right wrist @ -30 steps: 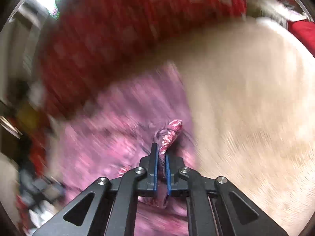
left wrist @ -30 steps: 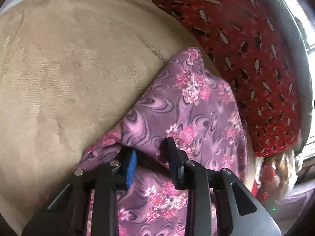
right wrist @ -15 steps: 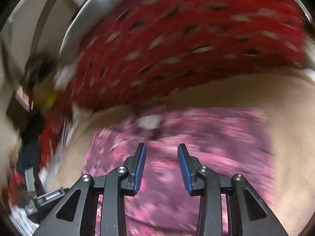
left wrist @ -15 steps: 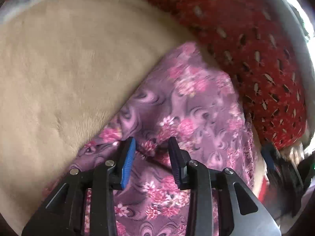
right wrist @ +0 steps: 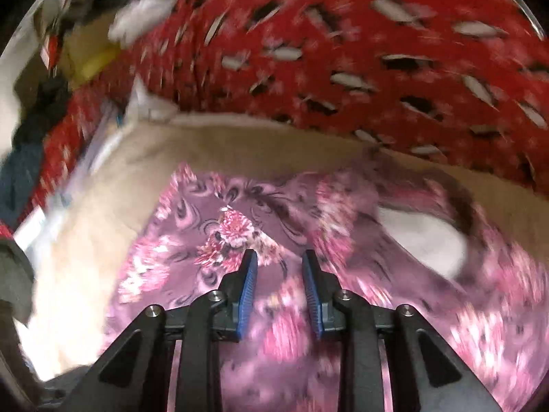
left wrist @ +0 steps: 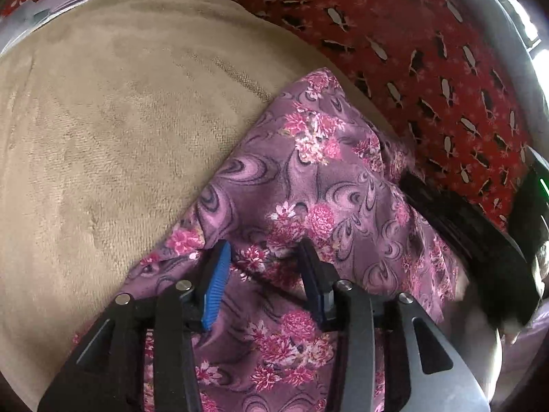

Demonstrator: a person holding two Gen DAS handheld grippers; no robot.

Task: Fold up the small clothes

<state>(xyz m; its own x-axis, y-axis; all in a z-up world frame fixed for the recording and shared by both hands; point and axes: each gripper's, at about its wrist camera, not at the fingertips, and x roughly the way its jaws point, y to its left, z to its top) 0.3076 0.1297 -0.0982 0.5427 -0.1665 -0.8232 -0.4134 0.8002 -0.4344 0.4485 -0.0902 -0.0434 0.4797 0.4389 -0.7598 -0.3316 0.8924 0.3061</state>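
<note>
**Hovering both grippers over the floral garment, nothing gripped**

Looking through the left wrist camera, I see my left gripper (left wrist: 262, 267) low over the purple floral garment (left wrist: 308, 178), its jaws spread apart with cloth showing between them and nothing clamped. The blue pad (left wrist: 216, 288) on the left-hand finger stands clear of the fabric folds. The garment lies on a beige plush blanket (left wrist: 103, 120), running diagonally from near the camera up toward a pointed corner that ends close to a red patterned cloth (left wrist: 429, 51). A crease crosses the garment just ahead of the fingertips. A dark, flat object (left wrist: 463, 226) cuts across the garment's right edge; I cannot tell from this view what it is.

Through the right wrist camera, my right gripper (right wrist: 279, 264) also has its jaws apart, empty, above the same floral garment (right wrist: 240, 226). This view is smeared by motion blur, mostly to the right and along the bottom. The garment spreads wide across the beige blanket (right wrist: 103, 240), and on its right side there is a pale oval opening (right wrist: 425, 240) with a darker border, through which a lighter surface shows. Beyond the garment the blanket forms a band, and past that the red patterned cloth (right wrist: 343, 51) fills the top of the view. At the far left sits a jumble of dark and red items (right wrist: 37, 120), too blurred to identify.
</note>
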